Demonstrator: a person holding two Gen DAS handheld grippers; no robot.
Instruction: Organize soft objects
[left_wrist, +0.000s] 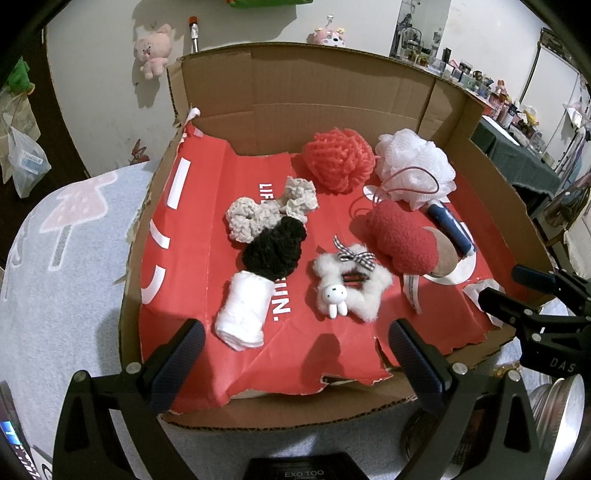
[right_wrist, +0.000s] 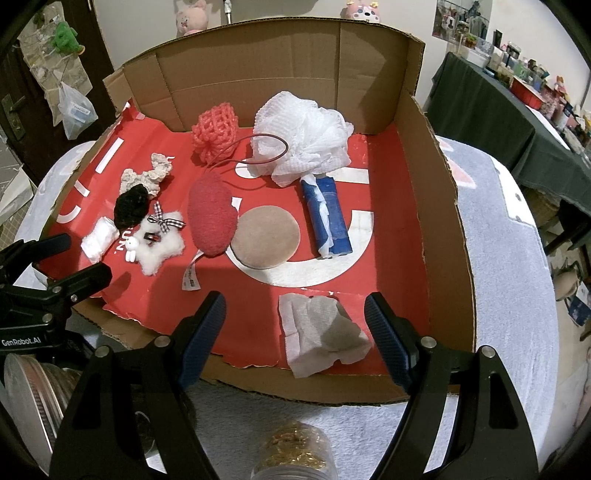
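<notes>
We hold our left gripper (left_wrist: 295, 349) wide open over the near edge of the big brown cardboard box (left_wrist: 317, 85). It holds nothing and touches nothing. Our right gripper (right_wrist: 295, 321) is wide open too, with nothing in it. A crumpled white and grey wipe (right_wrist: 321, 334) lies on the box floor between its fingers, but the fingers do not touch it.

The soft things lie on the red paper sheet with white letters (left_wrist: 192, 266) inside the box. The small rolled white cloth (left_wrist: 243, 310) lies just ahead of our left gripper. Its long side runs from near us to far from us, tipped a bit to the right, and its far end touches the fuzzy black scrunchie (left_wrist: 275, 247). Beside it sits the fluffy white star clip with a little bunny (left_wrist: 351, 288). The long red fuzzy pouch (right_wrist: 211, 218) points away from us, and so does the blue roll (right_wrist: 328, 218). The coral knitted ball (left_wrist: 338, 158) and the white mesh bath puff (left_wrist: 413, 162) sit at the back.
</notes>
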